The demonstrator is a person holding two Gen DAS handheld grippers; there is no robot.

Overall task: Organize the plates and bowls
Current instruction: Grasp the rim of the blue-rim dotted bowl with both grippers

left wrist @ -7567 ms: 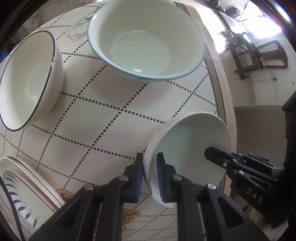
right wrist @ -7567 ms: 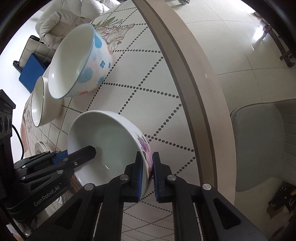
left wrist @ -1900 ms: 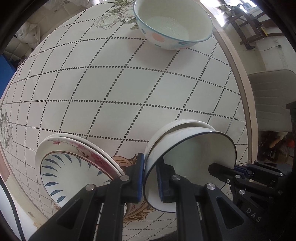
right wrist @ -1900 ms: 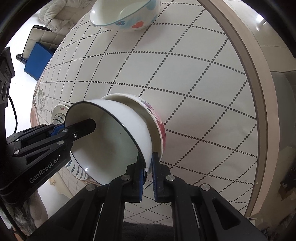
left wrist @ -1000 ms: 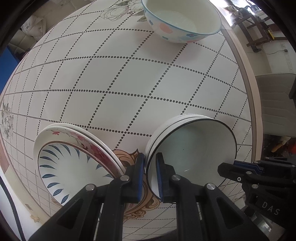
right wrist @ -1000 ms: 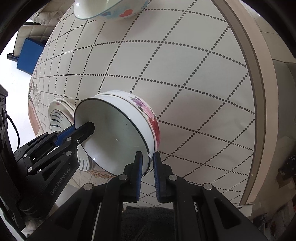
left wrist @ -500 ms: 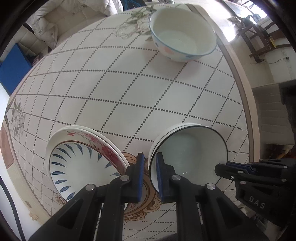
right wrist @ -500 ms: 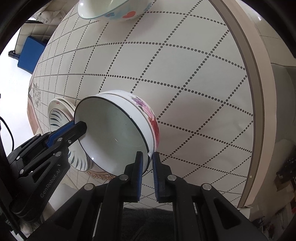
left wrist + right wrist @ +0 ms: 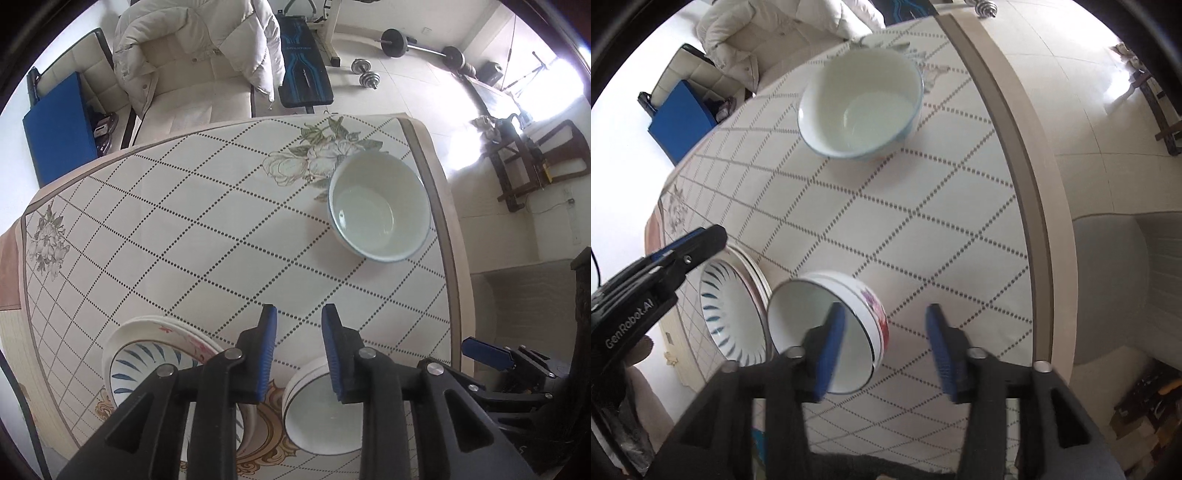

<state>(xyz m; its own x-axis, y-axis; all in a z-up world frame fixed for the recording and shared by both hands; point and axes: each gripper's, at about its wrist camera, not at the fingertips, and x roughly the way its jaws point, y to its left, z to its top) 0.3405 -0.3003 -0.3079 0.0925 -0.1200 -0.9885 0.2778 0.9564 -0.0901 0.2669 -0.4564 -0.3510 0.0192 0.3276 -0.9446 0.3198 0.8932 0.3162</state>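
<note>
The left gripper [image 9: 299, 347] is seen from its own camera with its jaws parted and nothing between the blue pads; they have just been opening, where half a second ago they were clamped on the rim of the stacked bowls [image 9: 321, 413]. That stack is now left standing on the tabletop [image 9: 207, 236], mouth upward, just below the right pad and beside the stacked plates [image 9: 147, 354], which lie flat with their blue-leaf faces up. A larger blue-rimmed bowl [image 9: 380, 210] stands well apart, upright, near the far right edge. The right gripper [image 9: 491, 356] is glimpsed at the lower right. A sofa [image 9: 192, 74] and a barbell [image 9: 421, 48] on the floor are shown only in this view.

From the right wrist camera, the right gripper [image 9: 886, 339] is seen with jaws spread wide, having just been opening after its earlier hold on the same rim. Nothing is pressed by its pads; its left pad merely overlaps the stack in the picture. Only here is the red and purple flower print on the outer bowl's side revealed. The left gripper [image 9: 701, 240] is seen above the plates, and the large bowl lies beyond.
</note>
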